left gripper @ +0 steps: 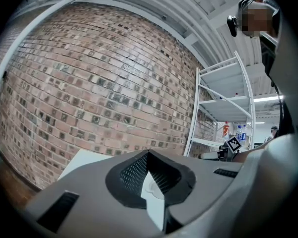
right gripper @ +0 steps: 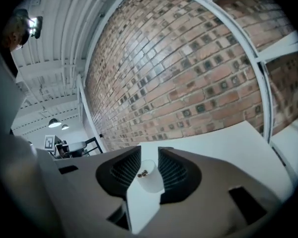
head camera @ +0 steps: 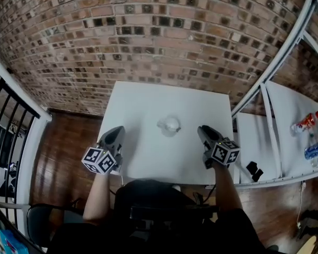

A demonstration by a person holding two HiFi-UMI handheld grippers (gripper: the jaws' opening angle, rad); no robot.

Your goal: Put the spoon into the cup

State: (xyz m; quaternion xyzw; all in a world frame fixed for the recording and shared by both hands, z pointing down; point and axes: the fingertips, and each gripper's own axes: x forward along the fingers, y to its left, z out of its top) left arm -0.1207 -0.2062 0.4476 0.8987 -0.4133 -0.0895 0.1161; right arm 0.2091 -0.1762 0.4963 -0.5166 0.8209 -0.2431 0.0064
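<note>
A small white cup [head camera: 169,125] stands upright in the middle of the white table [head camera: 148,99]. In the right gripper view the cup [right gripper: 150,178] lies ahead of the jaws, and a small dark bit that looks like the spoon's end [right gripper: 143,173] rests at its rim. My right gripper [head camera: 202,129] hovers right of the cup and apart from it. It [right gripper: 149,155] is open, with nothing between its pads. My left gripper [head camera: 118,130] hangs left of the cup, pointing level. Its [left gripper: 149,155] tips meet and hold nothing.
A brick wall [head camera: 148,30] rises just behind the table. A white metal shelf rack [head camera: 275,62] stands to the right, with bottles [head camera: 307,123] and a black item [head camera: 254,170] on it. A black railing [head camera: 5,120] runs at the left. The table's near edge lies below both grippers.
</note>
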